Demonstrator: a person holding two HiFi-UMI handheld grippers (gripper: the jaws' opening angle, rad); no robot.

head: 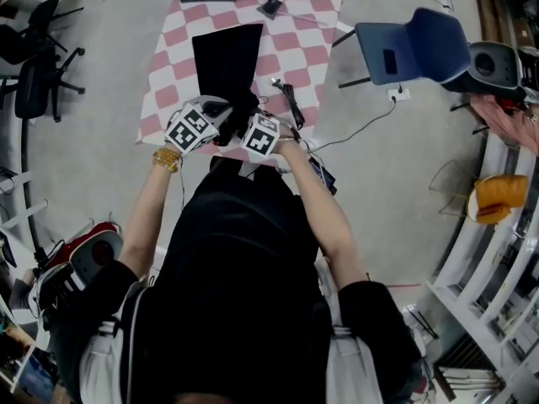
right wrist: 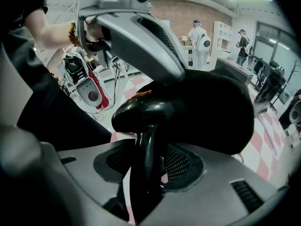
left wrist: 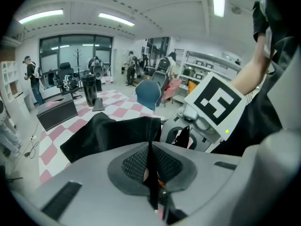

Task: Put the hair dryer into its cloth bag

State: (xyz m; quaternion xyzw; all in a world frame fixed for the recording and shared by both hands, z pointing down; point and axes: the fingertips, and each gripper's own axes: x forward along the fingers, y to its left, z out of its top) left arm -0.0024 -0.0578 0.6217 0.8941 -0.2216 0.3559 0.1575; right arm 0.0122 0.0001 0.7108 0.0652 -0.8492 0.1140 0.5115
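Black bag (left wrist: 113, 133): hem pinched by left hand-held gripper (left wrist: 151, 173), lower centre.
Dryer (right wrist: 150, 112): handle clamped in right hand-held gripper (right wrist: 149, 173).
Entry: bag wants lifting wide, head first.

- A grey floor (head: 93, 167) surrounds a pink-and-white checked worktop (head: 307, 36).
- A blue chair (head: 417, 49) stands to its right, black office chairs (head: 38, 66) to its left.
- White shelving (head: 497, 284) lines the right side.
- Ceiling strip lights (left wrist: 42, 16) glow above dark-framed windows (left wrist: 75, 48).
- One brick wall (right wrist: 181, 18).
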